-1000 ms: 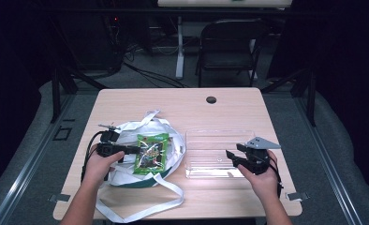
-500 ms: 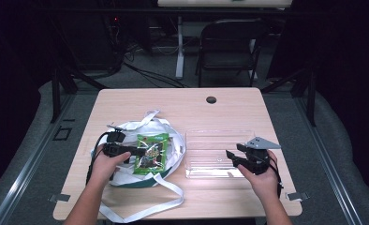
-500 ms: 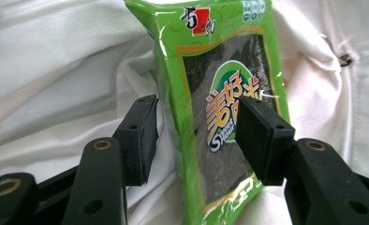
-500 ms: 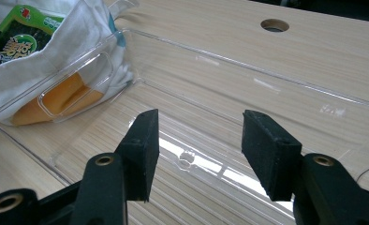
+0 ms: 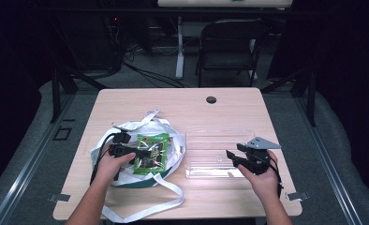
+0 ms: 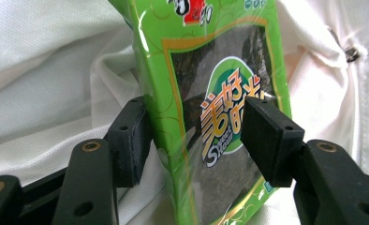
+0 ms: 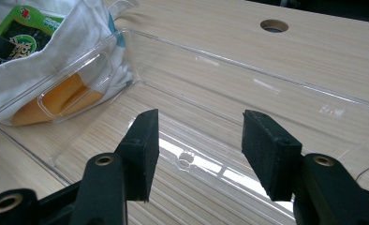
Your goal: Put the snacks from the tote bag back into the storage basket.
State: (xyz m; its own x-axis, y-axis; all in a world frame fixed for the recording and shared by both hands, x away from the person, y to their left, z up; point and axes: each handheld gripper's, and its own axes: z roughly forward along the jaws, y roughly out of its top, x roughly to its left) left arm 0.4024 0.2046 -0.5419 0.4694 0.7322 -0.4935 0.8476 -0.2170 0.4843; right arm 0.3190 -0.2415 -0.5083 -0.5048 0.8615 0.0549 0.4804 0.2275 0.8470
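A green seaweed snack packet (image 5: pixel 152 149) (image 6: pixel 220 70) lies on a white cloth bag (image 5: pixel 126 127) (image 6: pixel 47 70) at the table's left. My left gripper (image 5: pixel 138 154) (image 6: pixel 196 126) reaches over it from the left. Its jaws have just been opening and now stand wide, with the packet's lower part between the pads. The left pad sits at the packet's edge and the right pad stands over its printed face; no squeeze shows. My right gripper (image 5: pixel 232 158) (image 7: pixel 199 140) is open and empty, hovering over the near right part of a clear plastic tray (image 5: pixel 220 133) (image 7: pixel 248 70).
The bag's long white straps (image 5: pixel 140 211) trail toward the table's front edge. Something orange (image 7: pixel 56 98) shows through the tray's left wall, under the bag cloth (image 7: pixel 42 61). A round cable hole (image 5: pixel 211 100) (image 7: pixel 274 25) is at the back. A folding chair (image 5: pixel 229 42) stands behind the table.
The left gripper has slid to the right and a little down onto the packet, and its jaws have gone from shut to wide. The right gripper has stayed where it was.
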